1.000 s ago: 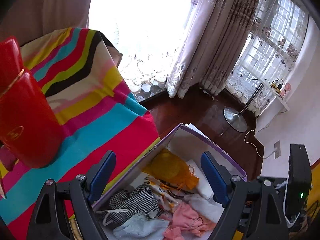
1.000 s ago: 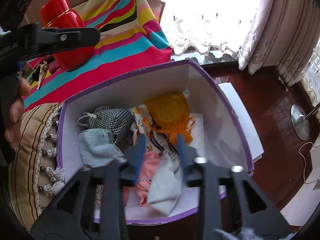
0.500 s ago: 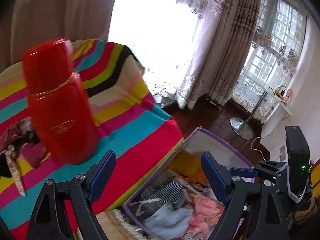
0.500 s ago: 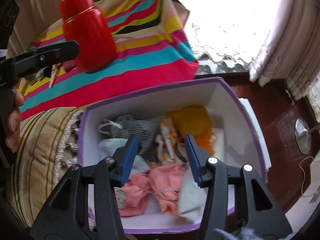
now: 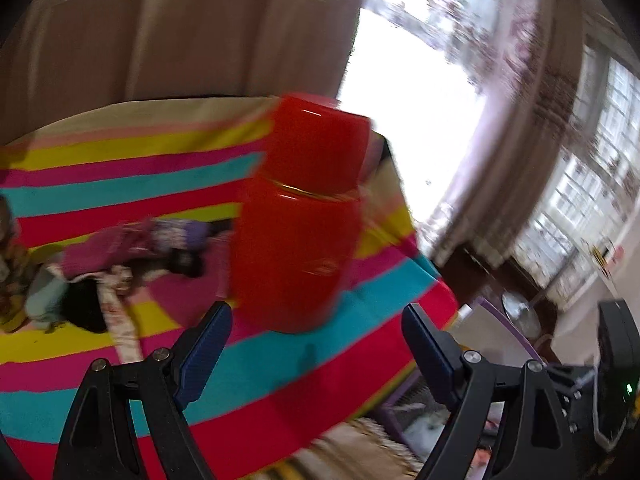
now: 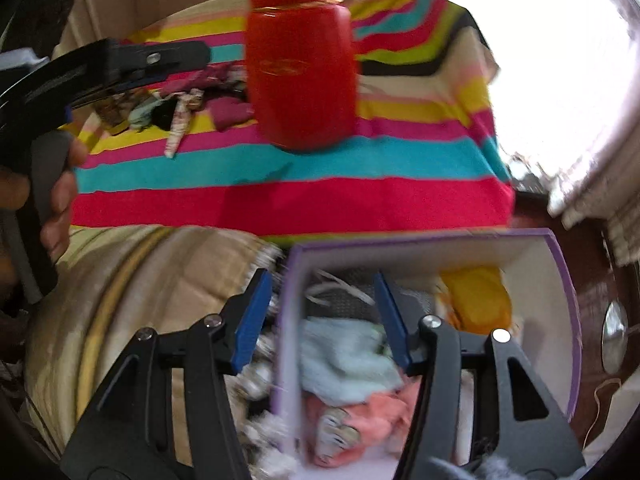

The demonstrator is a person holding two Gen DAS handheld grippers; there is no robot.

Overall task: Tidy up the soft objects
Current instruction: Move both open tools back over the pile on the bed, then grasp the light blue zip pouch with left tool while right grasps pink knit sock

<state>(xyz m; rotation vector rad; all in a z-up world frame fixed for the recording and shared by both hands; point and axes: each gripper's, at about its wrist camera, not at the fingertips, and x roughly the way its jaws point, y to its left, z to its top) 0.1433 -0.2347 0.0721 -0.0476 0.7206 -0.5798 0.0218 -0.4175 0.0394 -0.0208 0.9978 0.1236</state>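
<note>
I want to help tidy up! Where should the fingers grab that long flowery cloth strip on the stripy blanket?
Probably at the flowery cloth strip's free near end, which sticks out alone onto the stripy blanket. Come from above with the empty left gripper, because the strip lies flat and its far end is tangled in the pile of soft things.

A tall red flask [image 5: 298, 220] stands upright on the striped cloth [image 5: 120, 196], squarely ahead of the left gripper [image 5: 316, 344], whose wide-spread, empty jaws have only bare cloth between them and the flask's foot. Left of the flask lies a heap of small soft things [image 5: 132, 248], with open cloth on its near side. The purple-rimmed box [image 6: 560, 280] sits below the cloth's edge, crowded with fabric pieces; its left wall stands between the opening jaws of the right gripper [image 6: 324, 320], and a tasselled cushion [image 6: 132, 280] presses against it.
</note>
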